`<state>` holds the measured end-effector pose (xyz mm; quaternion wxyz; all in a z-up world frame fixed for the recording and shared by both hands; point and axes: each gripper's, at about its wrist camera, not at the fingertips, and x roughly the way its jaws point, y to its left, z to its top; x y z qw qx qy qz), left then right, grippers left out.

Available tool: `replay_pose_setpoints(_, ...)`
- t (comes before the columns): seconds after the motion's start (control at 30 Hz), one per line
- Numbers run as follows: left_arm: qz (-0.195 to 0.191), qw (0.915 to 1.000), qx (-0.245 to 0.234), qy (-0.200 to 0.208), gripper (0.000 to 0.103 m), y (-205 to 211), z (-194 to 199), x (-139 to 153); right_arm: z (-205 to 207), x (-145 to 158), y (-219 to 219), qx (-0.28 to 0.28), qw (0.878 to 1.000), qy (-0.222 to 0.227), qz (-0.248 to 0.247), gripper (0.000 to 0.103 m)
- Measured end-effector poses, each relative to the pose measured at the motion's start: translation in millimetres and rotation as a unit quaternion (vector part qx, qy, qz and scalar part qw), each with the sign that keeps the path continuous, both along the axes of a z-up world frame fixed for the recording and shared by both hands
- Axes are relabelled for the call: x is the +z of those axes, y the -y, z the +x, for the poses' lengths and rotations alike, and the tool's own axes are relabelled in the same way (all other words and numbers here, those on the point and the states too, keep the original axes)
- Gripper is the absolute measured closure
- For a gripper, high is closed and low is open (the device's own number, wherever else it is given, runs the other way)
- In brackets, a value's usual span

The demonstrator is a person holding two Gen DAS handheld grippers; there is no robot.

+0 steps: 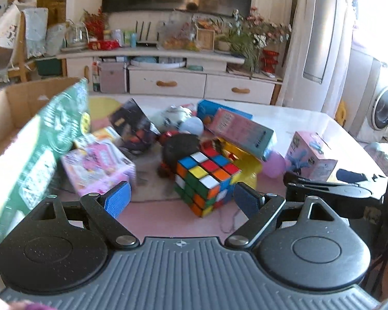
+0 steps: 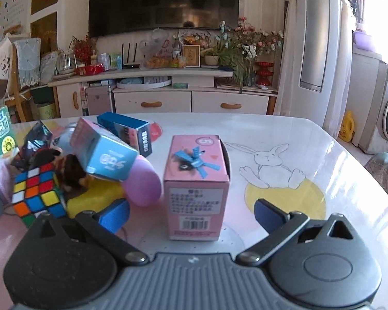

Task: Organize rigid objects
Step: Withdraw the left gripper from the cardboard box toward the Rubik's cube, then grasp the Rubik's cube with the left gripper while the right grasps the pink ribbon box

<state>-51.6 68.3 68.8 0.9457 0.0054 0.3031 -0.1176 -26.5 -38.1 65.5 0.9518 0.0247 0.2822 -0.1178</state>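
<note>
- The right gripper (image 2: 191, 213) is spread wide and empty, its blue pads on either side of the pink carton (image 2: 197, 180), not touching it; I judge the step in hand to be the approach for a grasp on this box.
- The pink carton stands upright on the tabletop (image 2: 284, 131), apart from the heap and toward the table's right side, beside the rabbit drawing (image 2: 270, 166). Its top carries a blue cartoon figure, its near face small print and a barcode. It looks like thin cardboard, so a hard squeeze could dent it.
- The next move calls for easing forward until the pads flank the carton's side walls, then closing squarely and lifting straight up, clear of the purple balloon (image 2: 142, 183) just at its left.
- The left gripper (image 1: 182, 197) is likewise open and holds nothing; it faces the Rubik's cube (image 1: 205, 180), which sits tilted on the near edge of the heap, its coloured stickers bright.
- Behind the cube lie a pink-and-blue box (image 1: 241, 131) leaning on a yellow item, a dark packet, and a pink flat box (image 1: 98, 166).
- A green box (image 1: 36, 155), blurred, rises at the left edge in front of an open cardboard box (image 1: 15, 106), which I take as the likely destination.
</note>
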Motion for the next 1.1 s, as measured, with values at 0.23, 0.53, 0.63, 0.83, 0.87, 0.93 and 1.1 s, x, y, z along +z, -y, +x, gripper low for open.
replay_pose_setpoints(0.23, -0.008, 0.9999, 0.009, -0.004, 0.0, 25, 24, -16, 8, -6, 5, 0.015, 1.0, -0.022, -0.009, 0.001)
replay_pose_setpoints(0.53, -0.001, 0.9999, 0.01, 0.004, 0.0, 45, 53, -36, 12, -8, 7, 0.028, 0.999, -0.026, -0.018, 0.001)
replay_pose_setpoints(0.63, 0.0, 1.0, 0.003, 0.004, 0.0, 45, 59, -40, 15, -8, 10, 0.029, 0.999, -0.027, -0.013, 0.001)
replay_pose_setpoints(0.83, 0.0, 0.9999, -0.01, 0.005, 0.0, 40, 66, -40, 20, -5, 10, 0.034, 0.999, -0.02, -0.011, 0.001)
replay_pose_setpoints(0.87, -0.003, 0.9999, -0.01, 0.002, 0.0, 40, 67, -40, 20, -4, 9, 0.034, 0.999, -0.017, -0.012, 0.001)
replay_pose_setpoints(0.93, -0.01, 0.9998, -0.015, -0.003, 0.007, 39, 68, -40, 21, -4, 8, 0.035, 0.999, -0.014, -0.014, 0.004)
replay_pose_setpoints(1.1, -0.003, 0.9998, -0.016, -0.007, 0.013, 39, 66, -38, 23, -5, 4, 0.047, 0.999, -0.014, -0.009, 0.026)
